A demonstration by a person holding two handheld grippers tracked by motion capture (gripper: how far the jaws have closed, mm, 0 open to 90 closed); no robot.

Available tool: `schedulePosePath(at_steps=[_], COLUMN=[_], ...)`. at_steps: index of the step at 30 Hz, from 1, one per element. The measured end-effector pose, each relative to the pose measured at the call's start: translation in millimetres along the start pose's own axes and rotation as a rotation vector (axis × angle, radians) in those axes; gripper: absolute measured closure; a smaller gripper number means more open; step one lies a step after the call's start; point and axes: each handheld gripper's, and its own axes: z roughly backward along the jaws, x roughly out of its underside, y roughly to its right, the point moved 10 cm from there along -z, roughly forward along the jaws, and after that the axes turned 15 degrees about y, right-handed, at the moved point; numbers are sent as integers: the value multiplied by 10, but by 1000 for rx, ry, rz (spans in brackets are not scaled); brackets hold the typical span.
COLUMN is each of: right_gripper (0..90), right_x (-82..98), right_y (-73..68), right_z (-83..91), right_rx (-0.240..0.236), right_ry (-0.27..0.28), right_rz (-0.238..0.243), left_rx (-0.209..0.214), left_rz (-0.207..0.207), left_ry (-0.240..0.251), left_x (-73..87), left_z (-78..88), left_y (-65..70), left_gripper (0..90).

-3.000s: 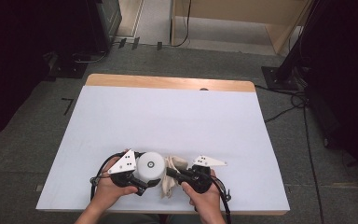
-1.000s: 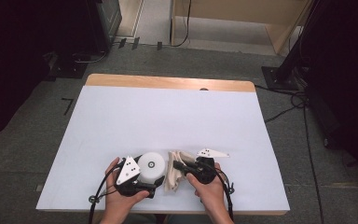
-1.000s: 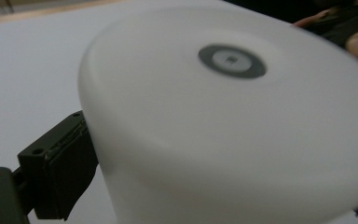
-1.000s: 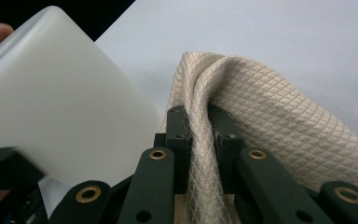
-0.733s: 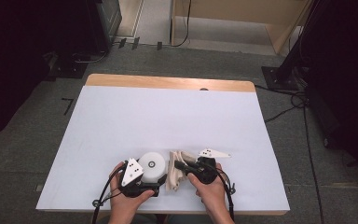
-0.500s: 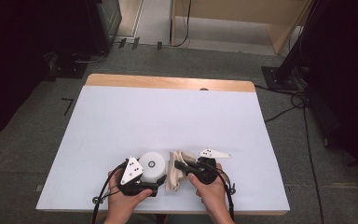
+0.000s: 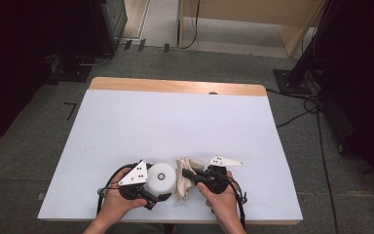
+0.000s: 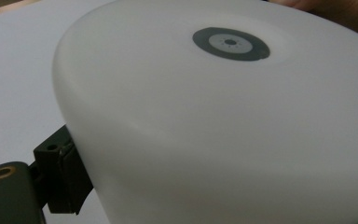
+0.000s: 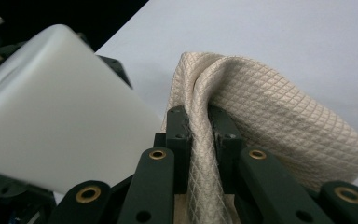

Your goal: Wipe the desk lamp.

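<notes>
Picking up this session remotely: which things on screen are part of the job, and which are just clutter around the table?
In the job:
- white round container, gripped by left gripper
- beige quilted cloth, pinched by right gripper

Just about:
- cables on floor
- dark stand base

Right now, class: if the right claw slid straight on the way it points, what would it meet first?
Probably the white container: the right claw, shut on the beige cloth, points at it from close by; the gap is unclear.

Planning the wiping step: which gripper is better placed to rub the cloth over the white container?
Right, probably. The right gripper is shut on the cloth, right beside the white container, which the left gripper holds.
</notes>
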Motion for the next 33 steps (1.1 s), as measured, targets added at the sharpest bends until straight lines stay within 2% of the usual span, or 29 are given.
schedulePosePath(at_steps=[4,8,12,16,19,23,29,33], right_gripper=[808,809,810,811,811,810,813,811], right_x=[27,23,-105,-260,-318,-226,192,396], right_y=[-113,-263,-415,-584,-660,-600,-289,-160], right_z=[-10,-17,44,124,155,108,-46,-116], right_rx=[-34,-71,-105,-131,-148,-134,-85,-38], right_ry=[-9,-13,23,69,89,73,-33,-87], right_rz=[4,19,12,34,50,34,-101,-117], left_rx=[-12,-45,-83,-82,-85,-90,-89,-88], left_rz=[4,8,18,14,18,24,25,20], left_ry=[-8,-9,-7,-6,-3,0,3,2], left_x=[1,-1,-1,1,3,4,6,6], left_z=[1,16,51,49,48,52,46,49], left_y=[-10,-58,-130,-130,-129,-139,-140,-146], left_gripper=[68,68,69,69,69,69,69,69])
